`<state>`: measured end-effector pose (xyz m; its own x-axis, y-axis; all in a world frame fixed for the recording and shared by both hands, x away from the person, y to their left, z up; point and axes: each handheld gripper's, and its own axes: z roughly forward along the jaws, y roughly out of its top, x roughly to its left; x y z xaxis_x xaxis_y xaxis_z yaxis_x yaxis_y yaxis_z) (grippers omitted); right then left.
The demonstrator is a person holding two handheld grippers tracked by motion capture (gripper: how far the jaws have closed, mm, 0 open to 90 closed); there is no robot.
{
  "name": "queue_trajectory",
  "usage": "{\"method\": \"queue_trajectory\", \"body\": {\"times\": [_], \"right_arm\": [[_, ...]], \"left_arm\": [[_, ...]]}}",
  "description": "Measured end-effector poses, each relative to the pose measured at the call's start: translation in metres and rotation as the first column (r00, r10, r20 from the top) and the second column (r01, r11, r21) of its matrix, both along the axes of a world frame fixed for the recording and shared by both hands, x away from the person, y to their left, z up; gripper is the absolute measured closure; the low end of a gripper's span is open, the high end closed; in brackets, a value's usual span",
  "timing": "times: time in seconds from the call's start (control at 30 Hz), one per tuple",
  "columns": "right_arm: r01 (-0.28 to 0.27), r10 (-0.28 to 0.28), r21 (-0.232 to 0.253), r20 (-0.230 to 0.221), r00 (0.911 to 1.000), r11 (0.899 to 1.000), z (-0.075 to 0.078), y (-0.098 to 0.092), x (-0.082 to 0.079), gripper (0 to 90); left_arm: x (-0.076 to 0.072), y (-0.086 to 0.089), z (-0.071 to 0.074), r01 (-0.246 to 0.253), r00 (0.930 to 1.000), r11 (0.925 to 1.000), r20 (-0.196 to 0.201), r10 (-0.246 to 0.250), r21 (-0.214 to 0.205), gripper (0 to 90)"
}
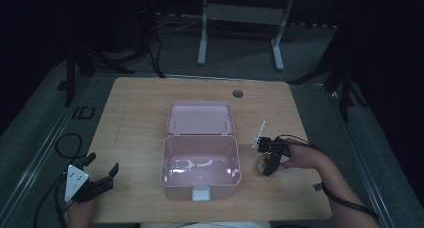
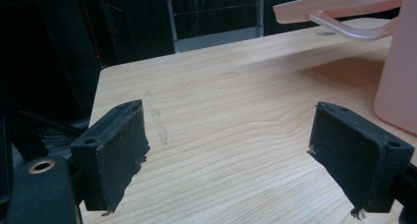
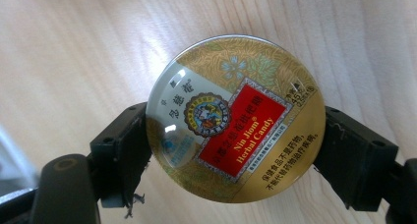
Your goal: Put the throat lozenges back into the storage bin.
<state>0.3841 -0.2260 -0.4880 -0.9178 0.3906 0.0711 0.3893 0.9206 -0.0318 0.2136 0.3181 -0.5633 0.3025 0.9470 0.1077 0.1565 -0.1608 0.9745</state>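
Note:
A round herbal candy tin (image 3: pixel 235 118) with a gold and red lid lies flat on the wooden table (image 1: pixel 135 113). My right gripper (image 3: pixel 231 155) points down at it with a jaw pressed on each side. In the high view that gripper (image 1: pixel 266 160) is just right of an open pink lunch box (image 1: pixel 201 164), with the tin (image 1: pixel 261 161) under it. The box's lid (image 1: pixel 200 118) lies back flat. My left gripper (image 1: pixel 102 175) is at the table's front left corner, jaws wide apart over bare wood. In its own view the left gripper (image 2: pixel 241 155) holds nothing, and the box wall (image 2: pixel 398 86) stands at the right.
A round cable hole (image 1: pixel 238 93) is in the table near the far edge. A white desk frame (image 1: pixel 240 18) stands on the floor beyond the table. A black cable (image 1: pixel 67 143) loops on the floor to the left.

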Motion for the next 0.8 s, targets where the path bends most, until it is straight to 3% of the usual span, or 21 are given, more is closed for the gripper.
{"method": "queue_trajectory", "body": {"times": [0.4,0.6,0.8], "right_arm": [[-0.102,0.102,0.005,0.028,0.9944,0.995,0.071,0.007,-0.013,20.1],[-0.124,0.122,0.013,0.086,0.9888,0.992,0.116,0.014,-0.020,20.2],[-0.154,0.151,0.026,0.089,0.9844,0.988,0.133,0.028,-0.027,20.2]], "left_arm": [[0.000,0.000,0.000,-0.002,1.0000,1.0000,0.000,0.002,-0.001,14.7],[0.000,0.000,0.000,-0.002,1.0000,1.0000,-0.001,0.002,-0.001,14.7],[0.000,0.000,0.000,-0.001,1.0000,1.0000,-0.001,0.001,0.000,14.7]]}}
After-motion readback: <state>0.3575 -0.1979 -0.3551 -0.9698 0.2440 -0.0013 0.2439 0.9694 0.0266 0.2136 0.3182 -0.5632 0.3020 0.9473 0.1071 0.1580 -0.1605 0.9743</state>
